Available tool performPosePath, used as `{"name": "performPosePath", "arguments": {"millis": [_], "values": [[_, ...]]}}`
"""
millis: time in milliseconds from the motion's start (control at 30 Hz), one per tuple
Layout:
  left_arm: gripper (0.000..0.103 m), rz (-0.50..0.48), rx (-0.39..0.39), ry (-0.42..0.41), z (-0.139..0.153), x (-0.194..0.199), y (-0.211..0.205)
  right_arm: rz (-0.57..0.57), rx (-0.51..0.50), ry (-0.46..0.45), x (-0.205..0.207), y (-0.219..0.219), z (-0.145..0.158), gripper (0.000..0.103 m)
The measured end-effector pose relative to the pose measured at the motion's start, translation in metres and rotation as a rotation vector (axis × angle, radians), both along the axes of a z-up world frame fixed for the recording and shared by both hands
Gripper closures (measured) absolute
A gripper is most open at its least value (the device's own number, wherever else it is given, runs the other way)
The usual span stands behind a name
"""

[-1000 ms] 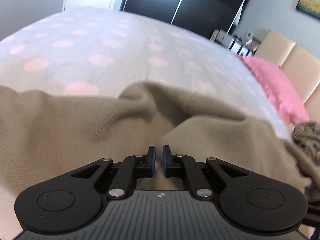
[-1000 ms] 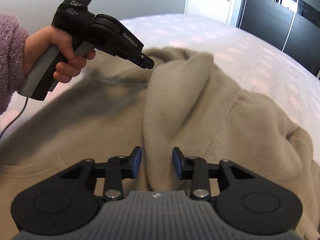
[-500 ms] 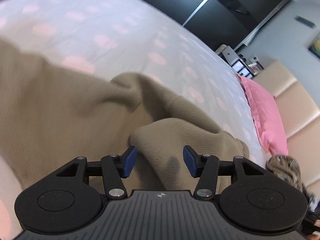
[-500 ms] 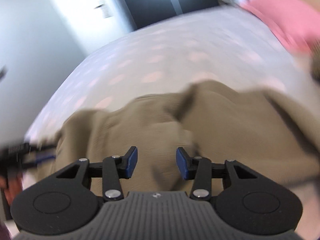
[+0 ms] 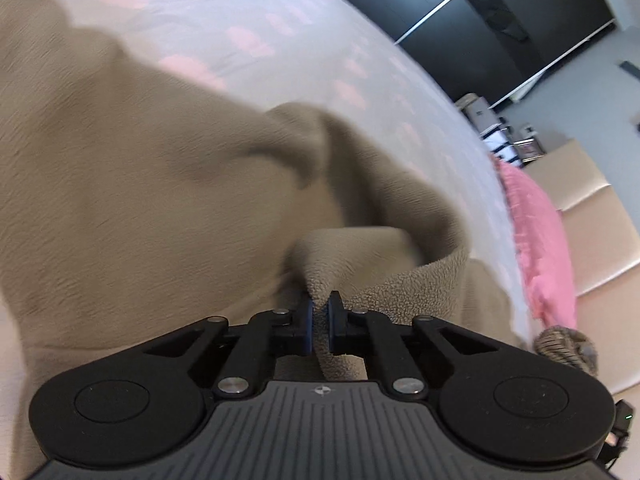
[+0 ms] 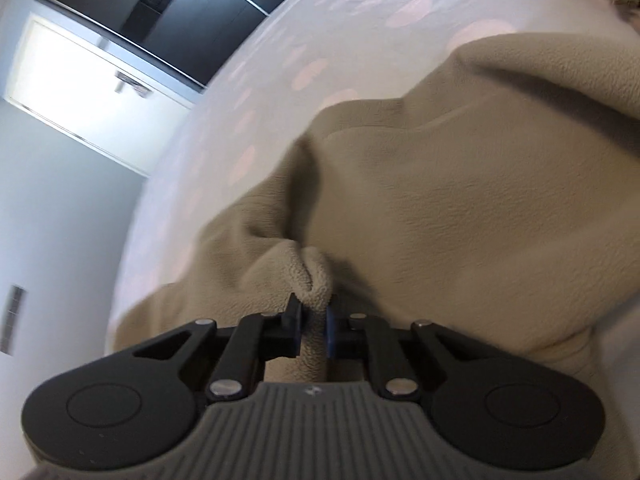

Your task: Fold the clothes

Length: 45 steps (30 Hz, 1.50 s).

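While the left gripper (image 5: 319, 312) and right gripper (image 6: 313, 318) each clamp thin pinches of the beige fleece (image 6: 460, 200), a sharp lift could pull either pinch free

bright daylight | motion blur on fabric | fisheye-warped edges

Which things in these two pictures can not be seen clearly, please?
- Beige fleece garment: which part each gripper pinches is unclear; folds hide its outline, both views.
- Brown striped thing: left wrist view, cut by the edge.
- Shelf items: too small.
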<state>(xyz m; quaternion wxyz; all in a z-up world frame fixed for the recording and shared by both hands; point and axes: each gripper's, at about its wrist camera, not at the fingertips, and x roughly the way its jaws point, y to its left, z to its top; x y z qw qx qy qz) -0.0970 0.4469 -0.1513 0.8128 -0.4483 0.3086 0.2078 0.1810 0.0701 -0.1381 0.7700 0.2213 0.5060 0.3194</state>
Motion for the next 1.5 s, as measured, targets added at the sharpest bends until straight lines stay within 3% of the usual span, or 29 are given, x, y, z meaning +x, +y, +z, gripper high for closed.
{"name": "performPosePath", "arguments": {"millis": [67,300,467,633,800,867,933,1067,1167,1233,1367,1433,1467,1500], "values": [[0.098,0.006,-0.032,0.006,-0.014,-0.004,0.002,-0.002,-0.038,0.007,0.001,0.003,-0.009,0.091],[0.095,-0.029,0.001,-0.009,-0.011,-0.006,0.003,0.033,-0.068,-0.022,0.001,0.010,-0.010,0.088],[0.085,-0.056,0.156,0.066,0.023,-0.006,-0.011,0.039,-0.187,-0.205,-0.016,0.013,0.019,0.066],[0.085,-0.040,0.329,0.025,0.064,-0.009,-0.032,0.006,-0.259,-0.424,-0.033,0.015,0.056,0.067],[0.085,-0.117,0.405,-0.038,0.090,0.017,-0.050,0.166,-0.225,-0.509,-0.047,0.051,0.069,0.067],[0.083,-0.137,0.384,-0.048,0.095,0.029,-0.040,0.206,-0.216,-0.507,-0.037,0.063,0.071,0.065],[0.079,-0.128,0.349,-0.045,0.096,0.037,-0.021,0.235,-0.190,-0.481,-0.020,0.070,0.074,0.056],[0.077,-0.105,0.263,-0.022,0.086,0.054,0.023,0.212,-0.124,-0.328,0.018,0.074,0.073,0.051],[0.077,-0.101,0.090,-0.043,0.059,0.063,0.052,0.161,-0.071,-0.193,0.055,0.081,0.058,0.051],[0.076,-0.076,0.022,-0.052,0.042,0.071,0.061,0.127,-0.054,-0.109,0.078,0.086,0.044,0.051],[0.060,-0.035,-0.097,-0.079,0.014,0.093,0.076,0.098,-0.035,0.021,0.107,0.100,0.017,0.051],[0.060,-0.036,-0.117,-0.067,0.004,0.108,0.080,0.099,-0.019,0.069,0.116,0.108,0.003,0.060],[0.061,-0.037,-0.127,-0.060,0.000,0.115,0.082,0.095,-0.034,0.053,0.119,0.114,0.001,0.081],[0.063,-0.037,-0.124,-0.039,-0.004,0.123,0.083,0.091,-0.049,0.038,0.122,0.119,-0.002,0.094]]}}
